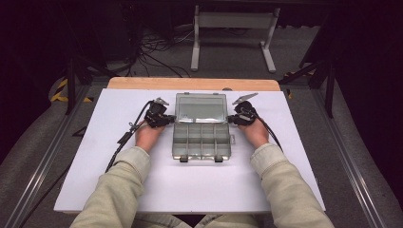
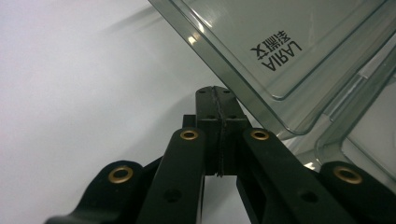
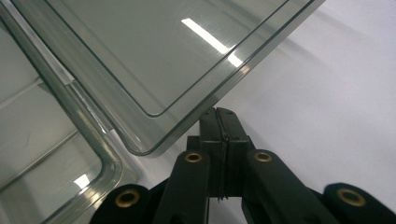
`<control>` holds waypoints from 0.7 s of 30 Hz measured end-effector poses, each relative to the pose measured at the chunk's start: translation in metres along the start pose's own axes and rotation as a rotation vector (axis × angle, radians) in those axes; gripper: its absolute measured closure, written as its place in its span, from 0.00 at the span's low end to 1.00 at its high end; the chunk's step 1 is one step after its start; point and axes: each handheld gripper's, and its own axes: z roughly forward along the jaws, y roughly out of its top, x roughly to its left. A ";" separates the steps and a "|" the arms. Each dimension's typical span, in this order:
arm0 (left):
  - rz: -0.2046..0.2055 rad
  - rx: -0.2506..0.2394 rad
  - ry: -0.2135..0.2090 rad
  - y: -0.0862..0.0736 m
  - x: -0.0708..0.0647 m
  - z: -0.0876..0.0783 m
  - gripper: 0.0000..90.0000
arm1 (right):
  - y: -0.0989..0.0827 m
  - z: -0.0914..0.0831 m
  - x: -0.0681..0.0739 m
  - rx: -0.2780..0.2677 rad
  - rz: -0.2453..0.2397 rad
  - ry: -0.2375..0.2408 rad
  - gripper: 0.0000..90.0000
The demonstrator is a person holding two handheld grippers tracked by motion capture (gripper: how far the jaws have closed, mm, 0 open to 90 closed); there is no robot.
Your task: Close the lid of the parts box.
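Note:
A clear plastic compartment box [image 1: 201,140] lies open in the middle of the white table [image 1: 119,185]. Its lid [image 1: 200,108] is tilted up at the far side, and the several compartments look empty. My left gripper [image 1: 171,119] is at the box's left side near the hinge, jaws pressed together with nothing between them. In the left gripper view its tips [image 2: 215,93] sit just under the lid's edge [image 2: 280,46]; contact is unclear. My right gripper [image 1: 231,118] mirrors it at the right side, shut and empty. Its tips [image 3: 219,114] lie just below the lid's corner [image 3: 163,51], beside the base [image 3: 46,154].
The person's hands and beige sleeves [image 1: 128,166] rest on the table either side of the box. A wooden strip [image 1: 190,83] edges the table's far side. Beyond it, a white metal stand [image 1: 233,33] and loose cables [image 1: 157,52] are on the floor.

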 end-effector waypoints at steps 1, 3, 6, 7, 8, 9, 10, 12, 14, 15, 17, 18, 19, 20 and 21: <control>0.007 0.006 0.011 0.002 -0.001 0.000 1.00 | 0.000 0.000 0.000 -0.001 0.002 0.002 1.00; 0.002 0.000 0.012 0.002 -0.001 0.002 1.00 | 0.000 0.001 -0.001 -0.006 0.004 0.002 1.00; -0.007 -0.010 0.007 0.001 0.000 0.002 1.00 | 0.000 0.001 -0.002 -0.009 0.009 0.002 1.00; -0.007 -0.010 0.007 0.001 0.000 0.002 1.00 | 0.001 0.001 -0.002 -0.010 0.010 0.001 1.00; -0.008 -0.010 0.008 0.001 -0.001 0.002 1.00 | 0.001 0.001 -0.002 -0.011 0.011 0.000 1.00; -0.006 -0.009 0.008 0.001 -0.001 0.002 1.00 | 0.001 0.002 -0.001 -0.012 0.014 -0.002 1.00; -0.006 -0.010 0.008 0.001 -0.001 0.002 1.00 | 0.001 0.002 -0.001 -0.014 0.014 -0.005 1.00; -0.007 -0.011 0.008 0.001 0.000 0.002 1.00 | 0.001 0.002 -0.001 -0.015 0.014 -0.009 1.00; -0.008 -0.014 0.009 0.001 -0.001 0.002 1.00 | 0.001 0.002 -0.001 -0.017 0.014 -0.012 1.00; -0.008 -0.017 0.013 0.001 -0.001 0.003 1.00 | 0.001 0.002 -0.001 -0.020 0.012 -0.014 1.00; -0.005 -0.018 0.014 0.001 -0.001 0.003 1.00 | 0.001 0.003 -0.001 -0.022 0.015 -0.015 1.00; -0.007 -0.019 0.017 0.001 -0.001 0.003 1.00 | 0.001 0.003 -0.001 -0.024 0.017 -0.015 1.00; -0.009 -0.023 0.019 0.001 0.000 0.003 1.00 | 0.001 0.003 -0.002 -0.026 0.017 -0.017 1.00; -0.009 -0.023 0.019 0.001 0.000 0.003 1.00 | 0.001 0.003 -0.002 -0.028 0.019 -0.018 1.00; -0.014 -0.020 0.012 0.001 0.000 0.003 1.00 | 0.001 0.003 -0.002 -0.028 0.019 -0.018 1.00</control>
